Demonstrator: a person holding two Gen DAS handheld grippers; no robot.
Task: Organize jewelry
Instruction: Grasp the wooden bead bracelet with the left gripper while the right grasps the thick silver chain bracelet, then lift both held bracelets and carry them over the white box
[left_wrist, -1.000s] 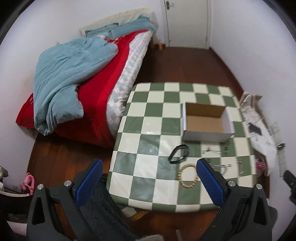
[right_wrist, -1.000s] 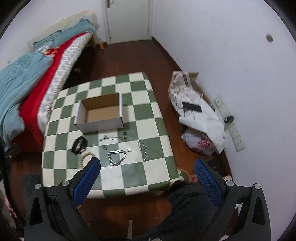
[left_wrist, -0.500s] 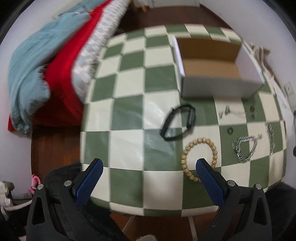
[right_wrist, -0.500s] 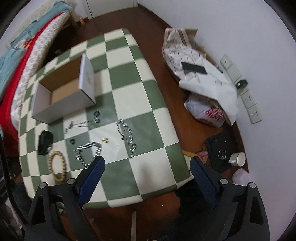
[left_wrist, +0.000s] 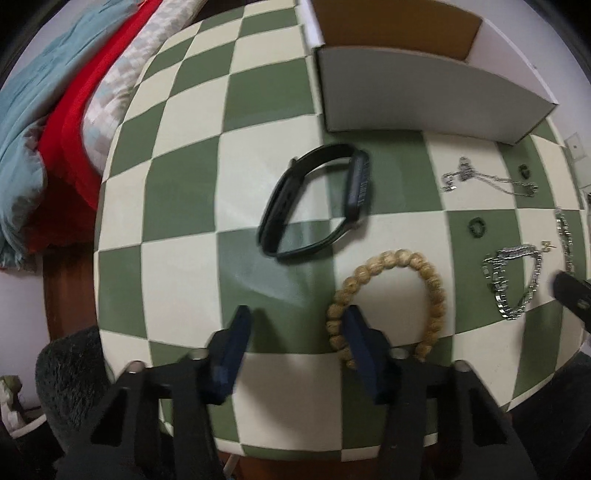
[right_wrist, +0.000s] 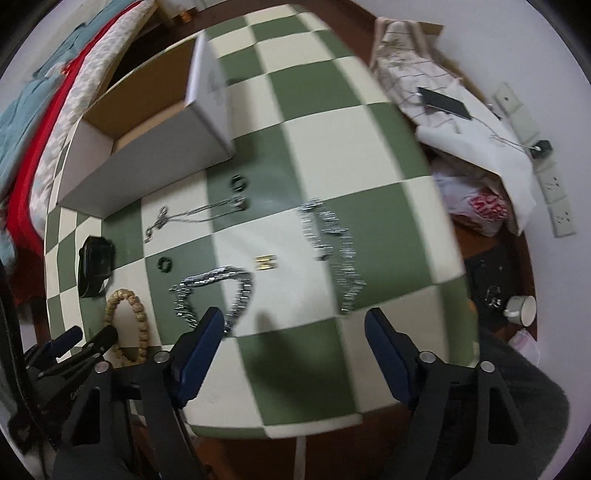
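Left tool (left_wrist: 295, 325) pointing down — jaws just narrowing, beside beaded bracelet (left_wrist: 432, 280)

Green-and-cream checked table (left_wrist: 177, 206) over dark wooden floor (right_wrist: 491, 258). Bed with red and teal covers (left_wrist: 44, 122) off its left edge. White wall with sockets (right_wrist: 554, 184) right.

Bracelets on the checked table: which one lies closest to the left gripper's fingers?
The wooden bead bracelet: the left gripper has one finger over its beads. The black band and silver chain bracelet lie farther off.
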